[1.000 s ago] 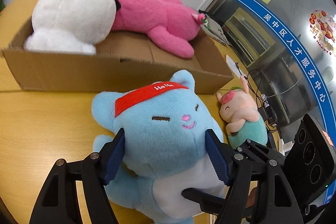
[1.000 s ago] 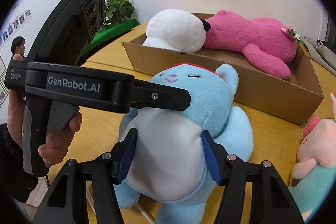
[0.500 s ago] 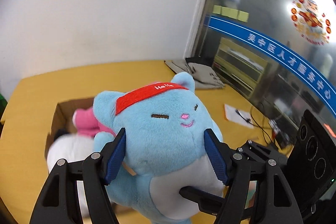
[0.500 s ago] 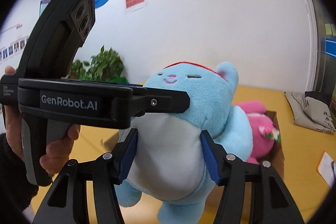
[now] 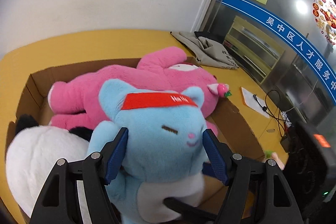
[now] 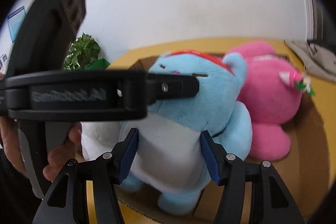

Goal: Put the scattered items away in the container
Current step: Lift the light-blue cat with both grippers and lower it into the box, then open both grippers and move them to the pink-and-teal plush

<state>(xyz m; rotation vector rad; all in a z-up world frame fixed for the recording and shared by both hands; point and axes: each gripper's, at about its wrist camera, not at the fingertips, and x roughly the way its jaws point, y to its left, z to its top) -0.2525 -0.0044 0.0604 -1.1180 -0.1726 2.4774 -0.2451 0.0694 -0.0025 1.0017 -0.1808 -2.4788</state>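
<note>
A blue plush cat (image 5: 159, 135) with a red headband is held by both grippers above the open cardboard box (image 5: 237, 119). My left gripper (image 5: 166, 152) is shut on its head. My right gripper (image 6: 170, 152) is shut on its white belly (image 6: 168, 140). The left gripper's finger crosses the cat's face in the right wrist view (image 6: 174, 87). In the box lie a pink plush (image 5: 130, 81) and a white plush (image 5: 42, 152); the pink plush also shows in the right wrist view (image 6: 271, 93).
The box stands on a yellow table (image 5: 84, 43). A grey cloth bag (image 5: 210, 49) lies behind the box, and papers with cables (image 5: 256, 102) to its right. A potted plant (image 6: 84, 54) stands at the far left. A small plush (image 5: 273, 156) peeks beside the box.
Both grippers carried the blue cat forward and lowered it over the box; one second ago it sat on the table in front of the box. The box interior now fills the views.
</note>
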